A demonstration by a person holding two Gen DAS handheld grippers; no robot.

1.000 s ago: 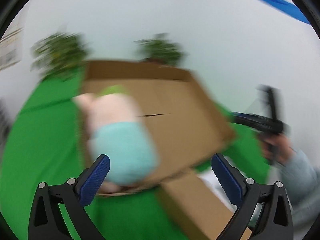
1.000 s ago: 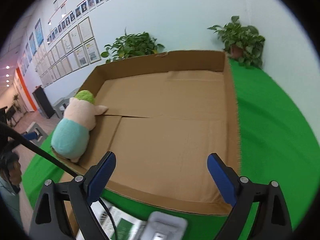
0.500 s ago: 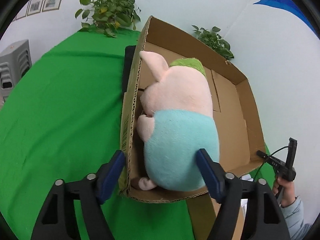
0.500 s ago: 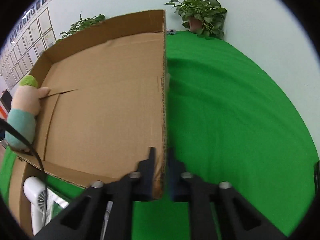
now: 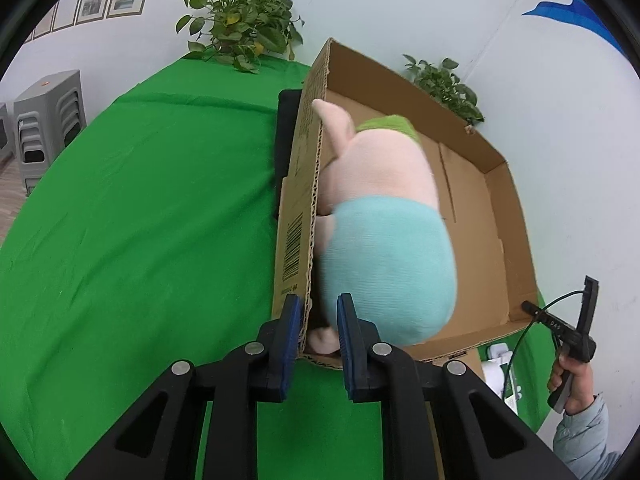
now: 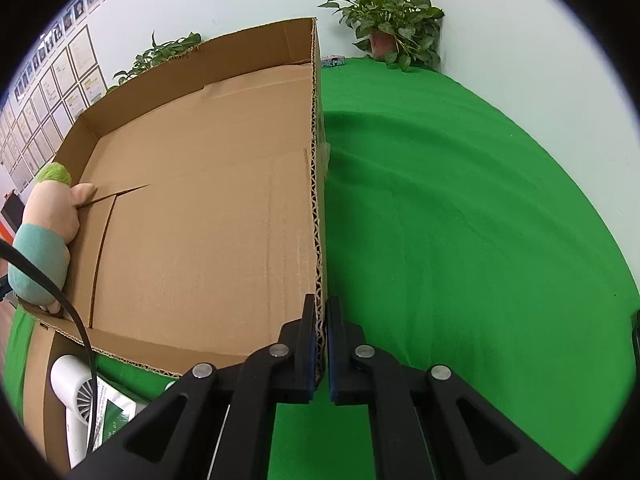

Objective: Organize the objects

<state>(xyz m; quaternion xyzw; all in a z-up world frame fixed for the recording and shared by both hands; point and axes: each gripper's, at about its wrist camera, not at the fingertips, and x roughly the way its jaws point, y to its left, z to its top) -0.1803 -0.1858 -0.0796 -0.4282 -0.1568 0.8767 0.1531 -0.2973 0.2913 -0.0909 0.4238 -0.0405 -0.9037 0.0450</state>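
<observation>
A shallow open cardboard box point(image 5: 472, 216) lies on a green cloth. A plush toy point(image 5: 384, 240) with a pink body, teal bottom and green cap lies inside against the box's left wall. My left gripper point(image 5: 317, 320) straddles that wall near the front corner. Its jaws are closing, with the wall and the plush's foot between the pads. In the right wrist view, my right gripper point(image 6: 320, 320) is shut on the right wall of the box point(image 6: 200, 220), near its front corner. The plush toy point(image 6: 44, 224) sits at the far left there.
The green cloth point(image 6: 460, 220) spreads wide on both sides of the box. Potted plants point(image 5: 240, 20) point(image 6: 392, 28) stand by the back wall. A black object point(image 5: 286, 140) lies against the box's left wall. A white fan point(image 6: 76, 392) and a second carton point(image 6: 36, 380) sit in front.
Both grippers came down from open to the box's rim. The right closed on the right wall first. The left then narrowed around the left wall beside the plush.
</observation>
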